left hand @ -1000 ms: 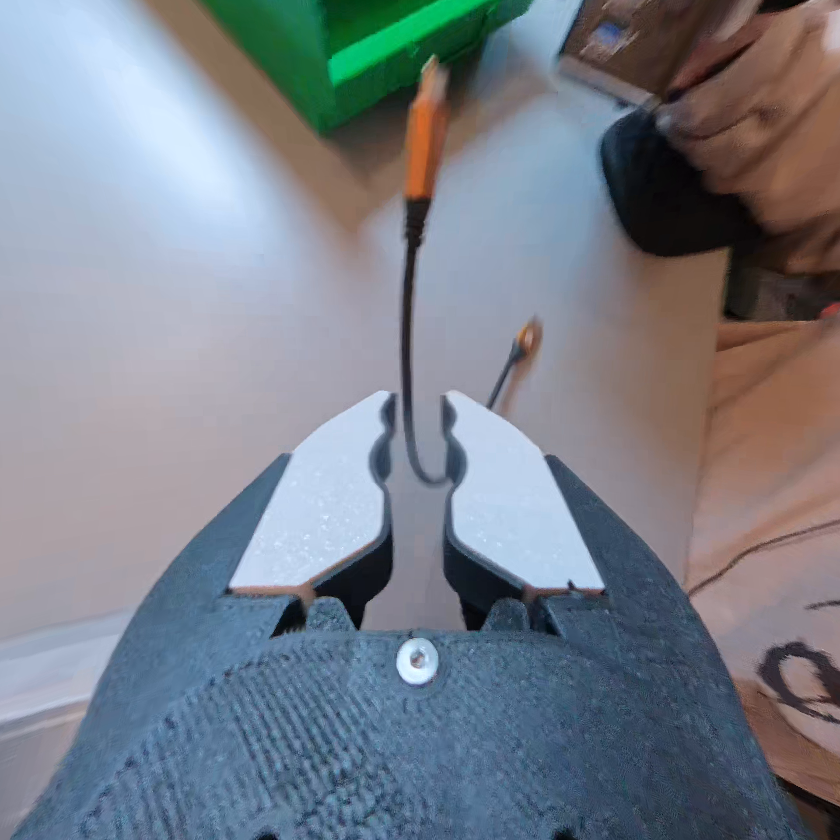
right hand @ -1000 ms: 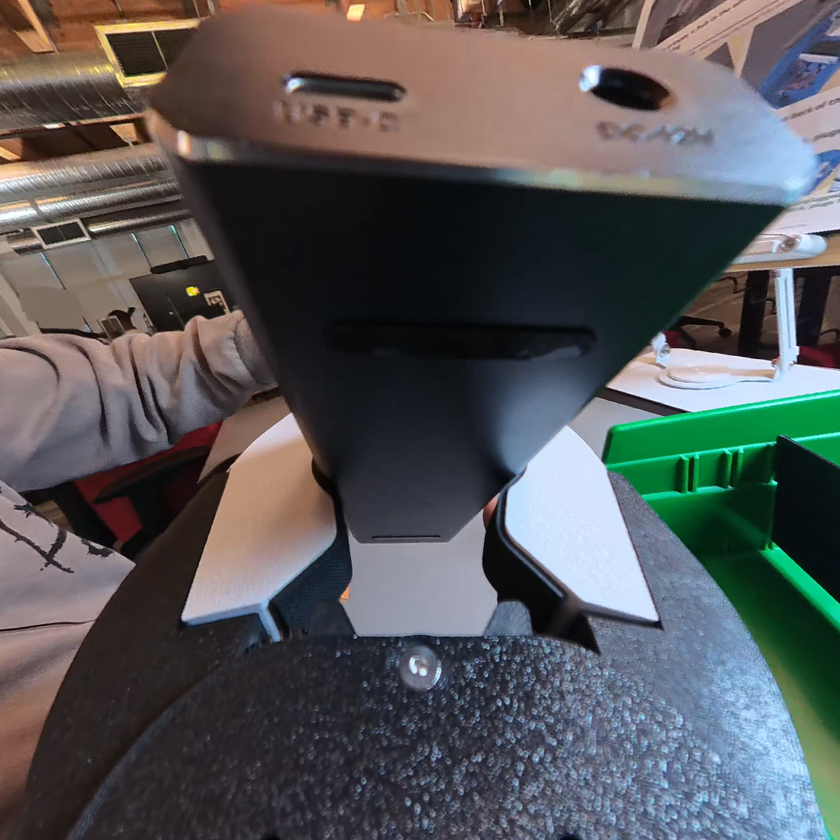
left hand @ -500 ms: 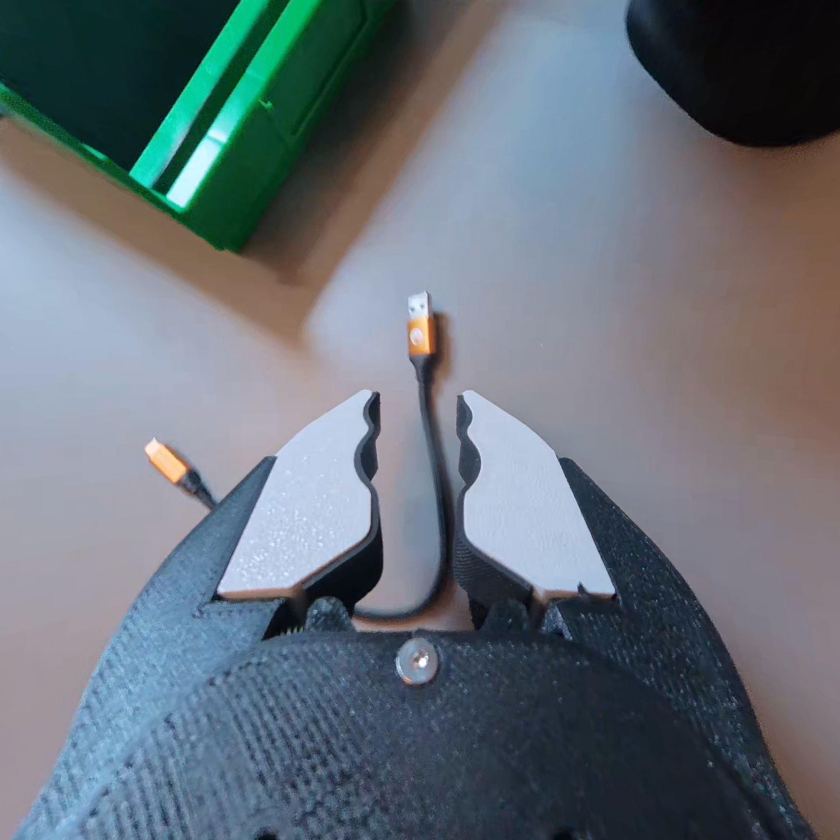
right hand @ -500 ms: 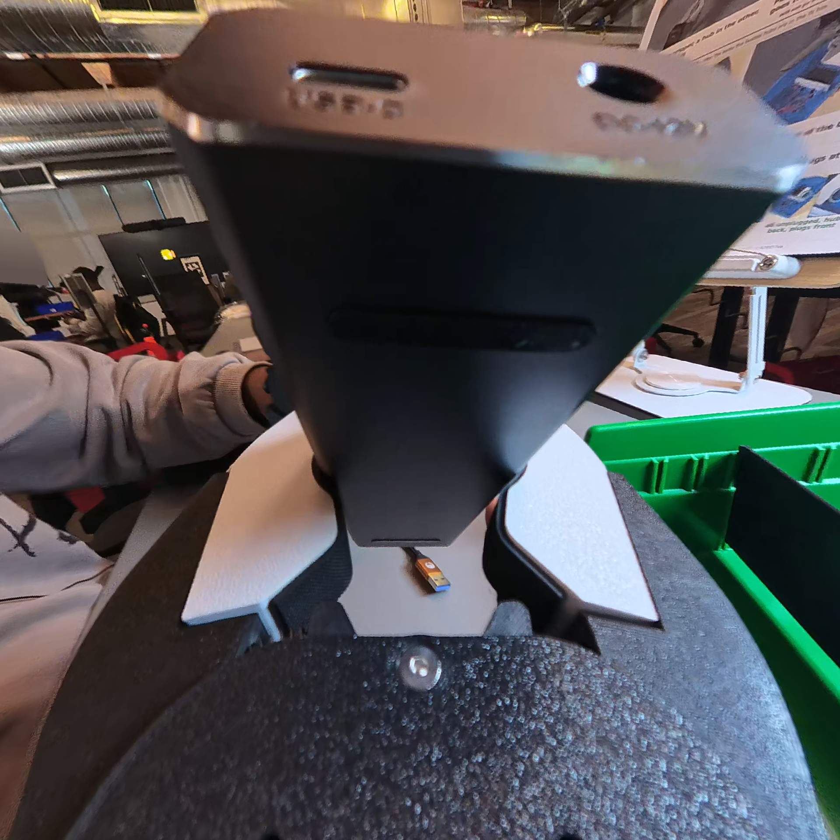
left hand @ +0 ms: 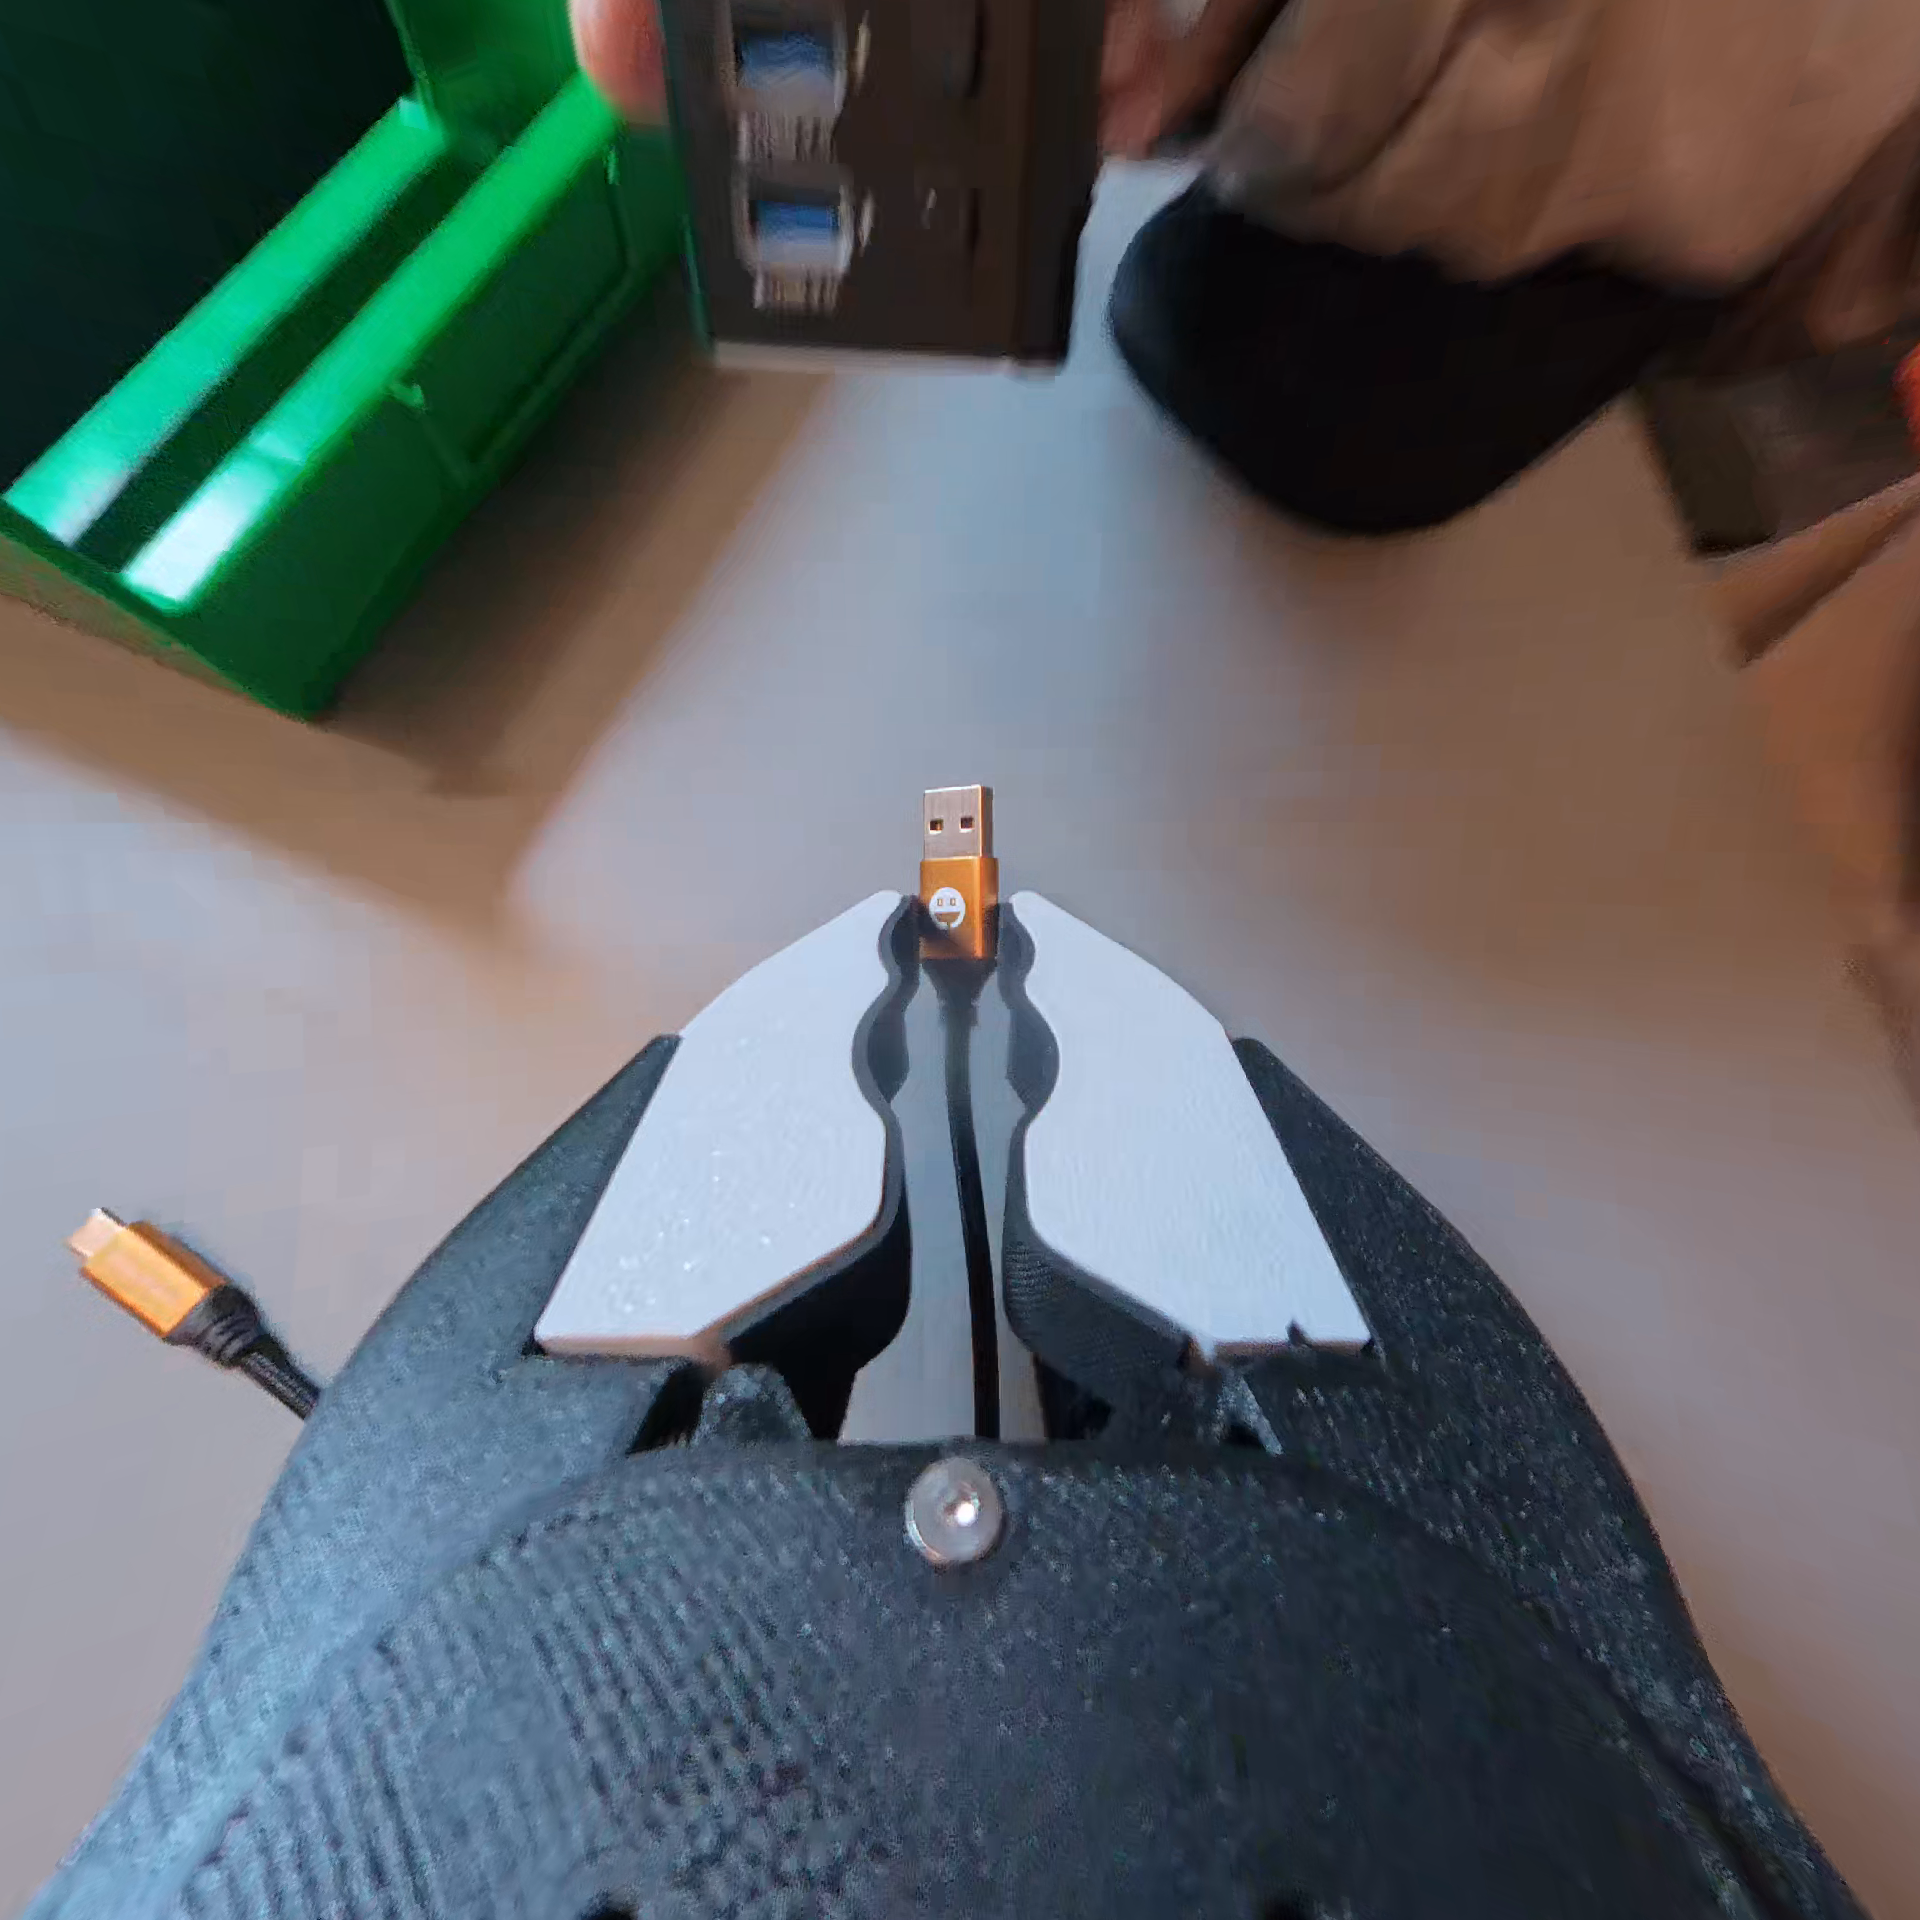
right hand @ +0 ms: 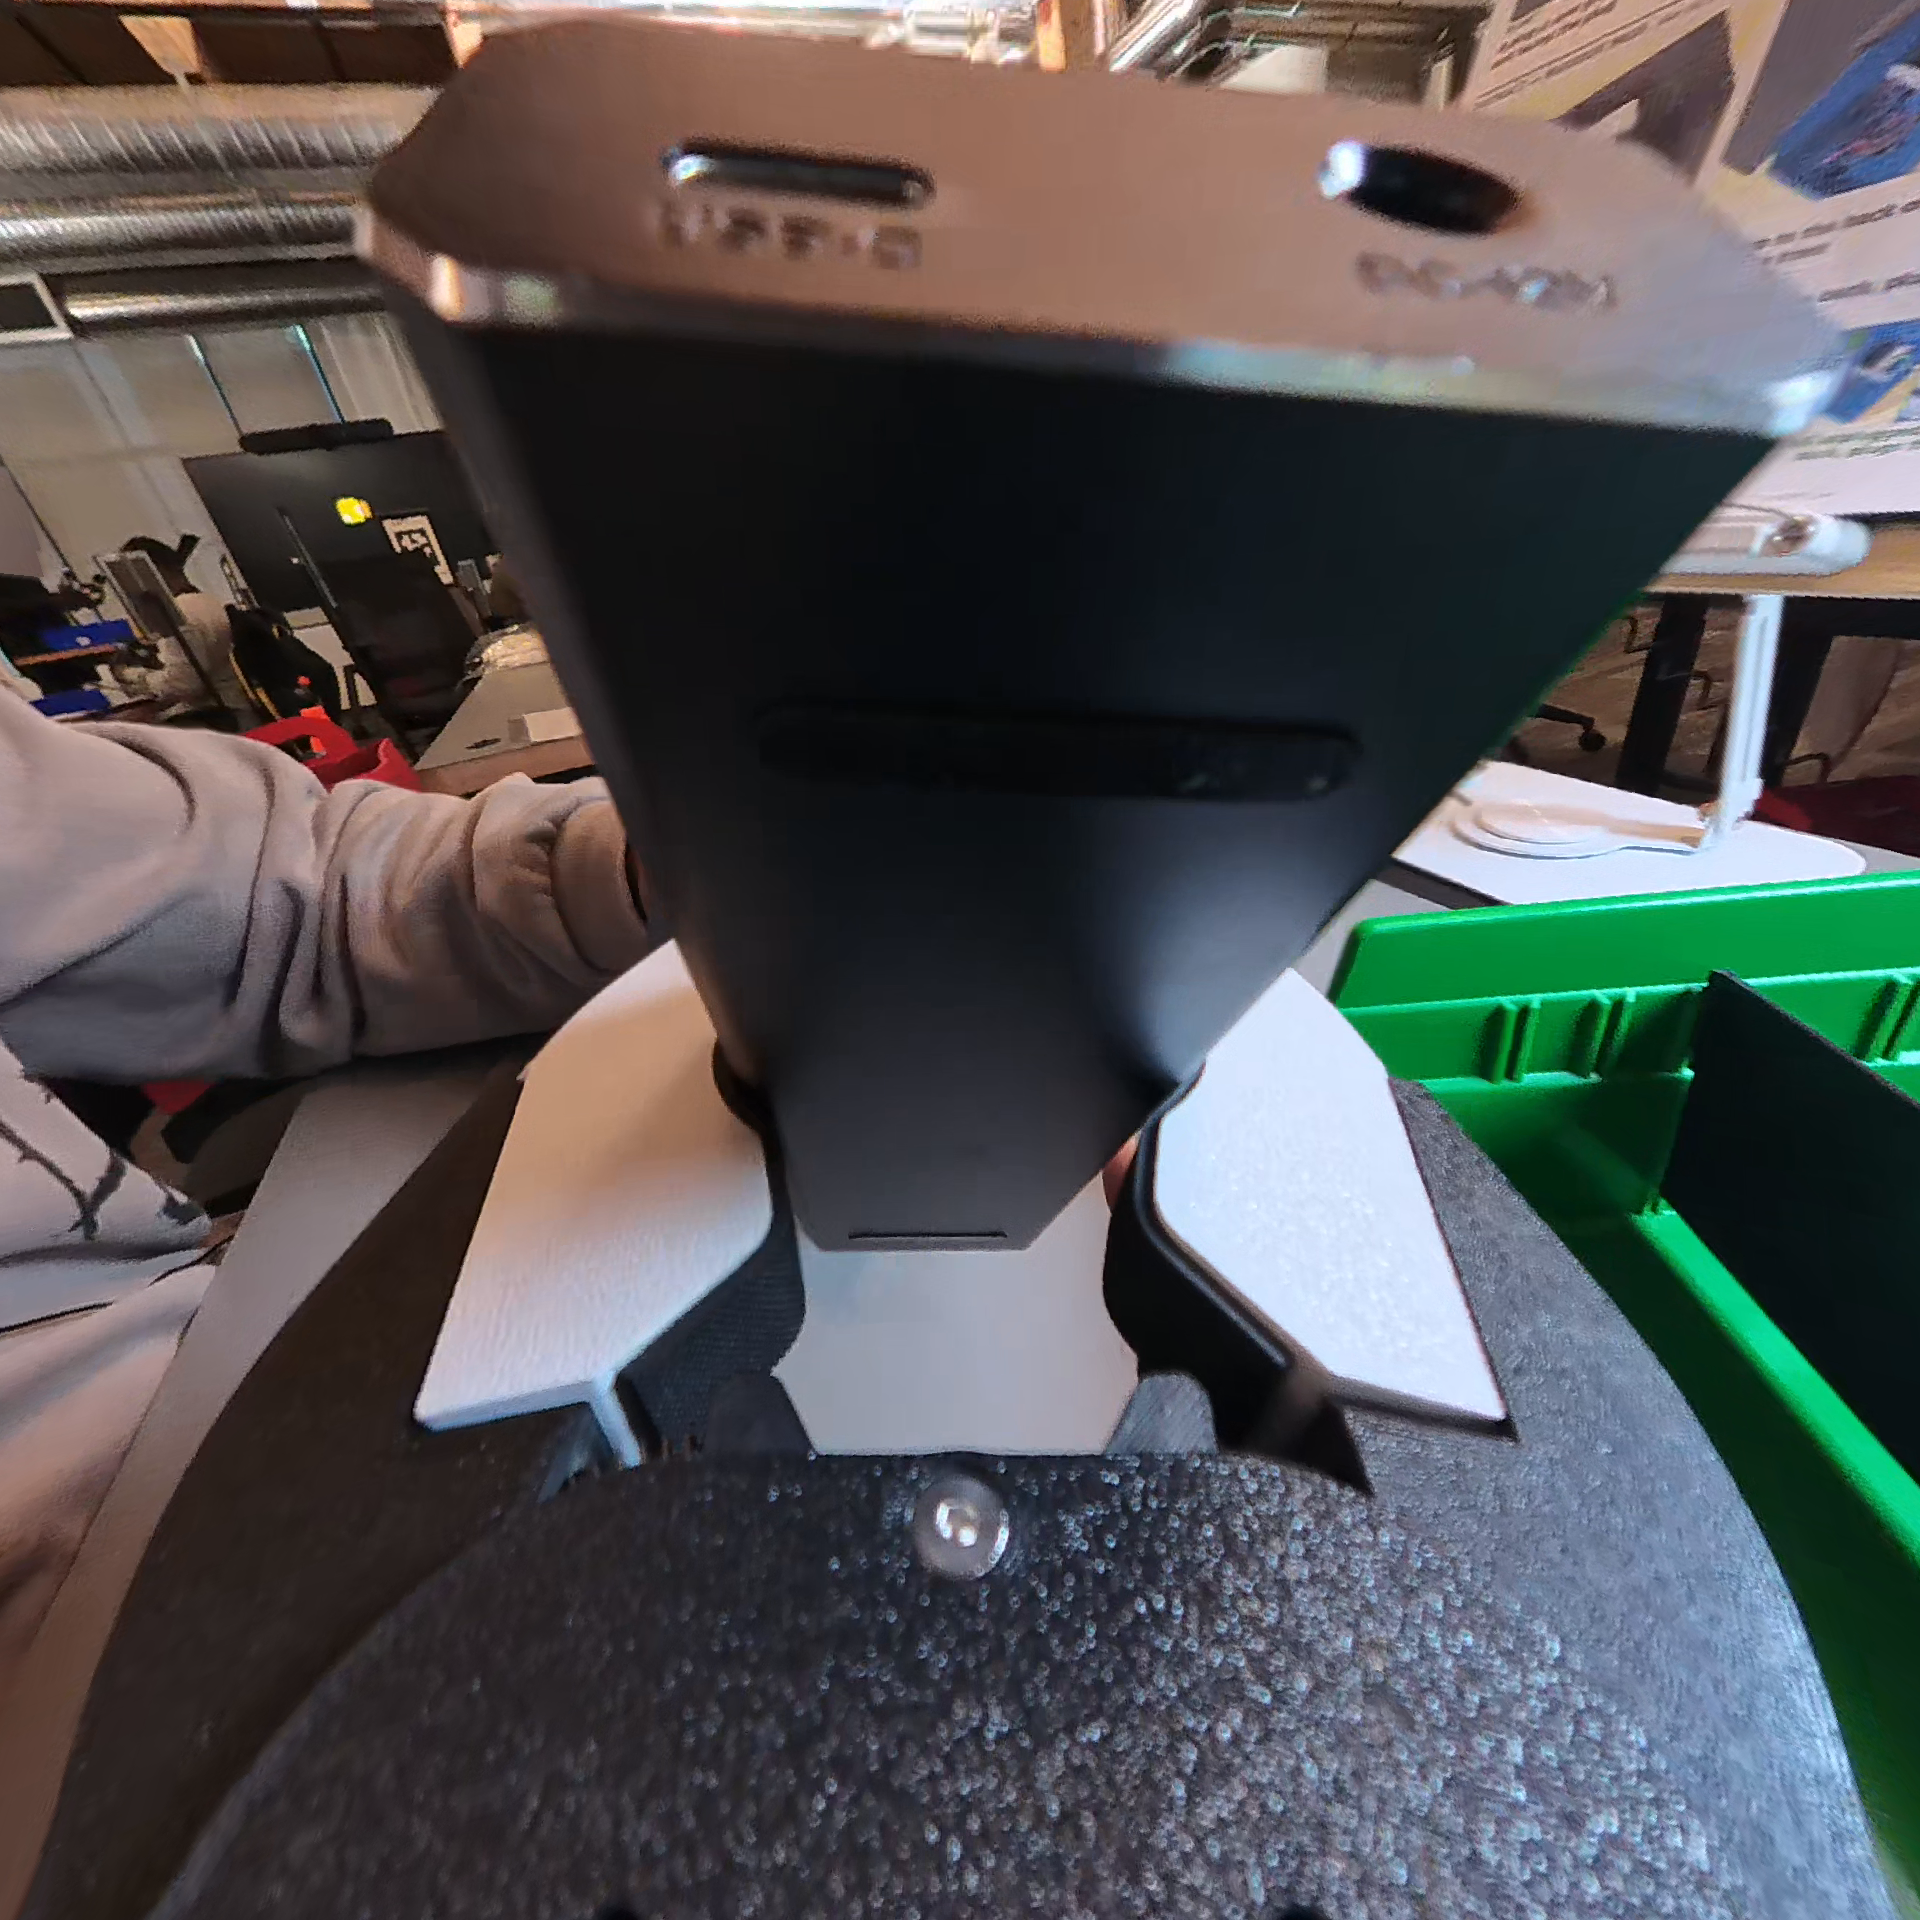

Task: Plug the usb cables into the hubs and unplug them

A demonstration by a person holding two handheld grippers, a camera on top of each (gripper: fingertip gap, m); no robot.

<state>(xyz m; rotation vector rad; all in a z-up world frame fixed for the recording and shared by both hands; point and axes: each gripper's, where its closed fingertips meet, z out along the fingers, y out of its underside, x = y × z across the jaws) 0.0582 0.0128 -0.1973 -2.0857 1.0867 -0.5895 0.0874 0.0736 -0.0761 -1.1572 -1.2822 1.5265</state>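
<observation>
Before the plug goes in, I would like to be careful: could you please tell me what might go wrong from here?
1. The left claw pinches only the rear of the orange metal USB-A plug, so it may pivot or slip back when pushed.
2. The dark rectangular hub is motion-blurred in the left wrist view, so lining up with a blue port may fail.
3. The right claw grips only the hub's narrow end; it could tilt under pressure.

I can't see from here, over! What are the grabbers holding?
Left gripper shut on orange USB plug. Right gripper shut on dark hub. Plug not in yet; gap between looks open.
</observation>
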